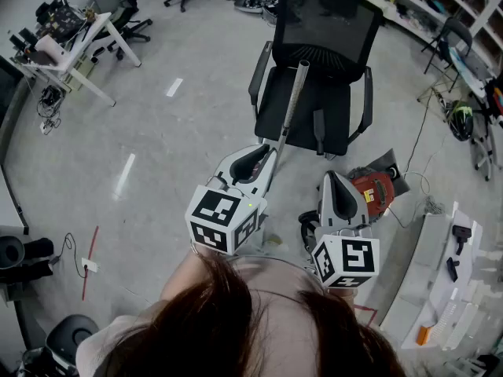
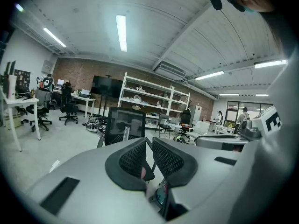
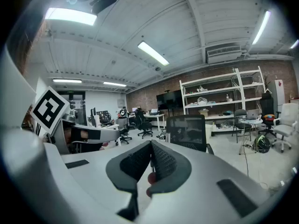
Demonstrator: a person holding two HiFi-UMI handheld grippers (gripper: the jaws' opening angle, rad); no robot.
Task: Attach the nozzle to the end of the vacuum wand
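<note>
- Before the black mesh office chair (image 1: 322,22), far from the person, the silver metal vacuum wand (image 1: 292,100) leans; the left gripper (image 1: 267,151) and right gripper (image 1: 332,177) have jaws pressed together, empty
- A dark slim piece (image 1: 318,130) on the seat may be the nozzle: steady the wand first, then push it on straight
- No brand readable; only the square-patterned marker cubes (image 1: 224,217)

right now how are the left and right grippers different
The left gripper reaches farther forward, its tip beside the lower end of the vacuum wand, which leans on the black chair. The right gripper sits farther back, next to the red vacuum body and away from the wand. They share this: both have their jaws shut with nothing held.
</note>
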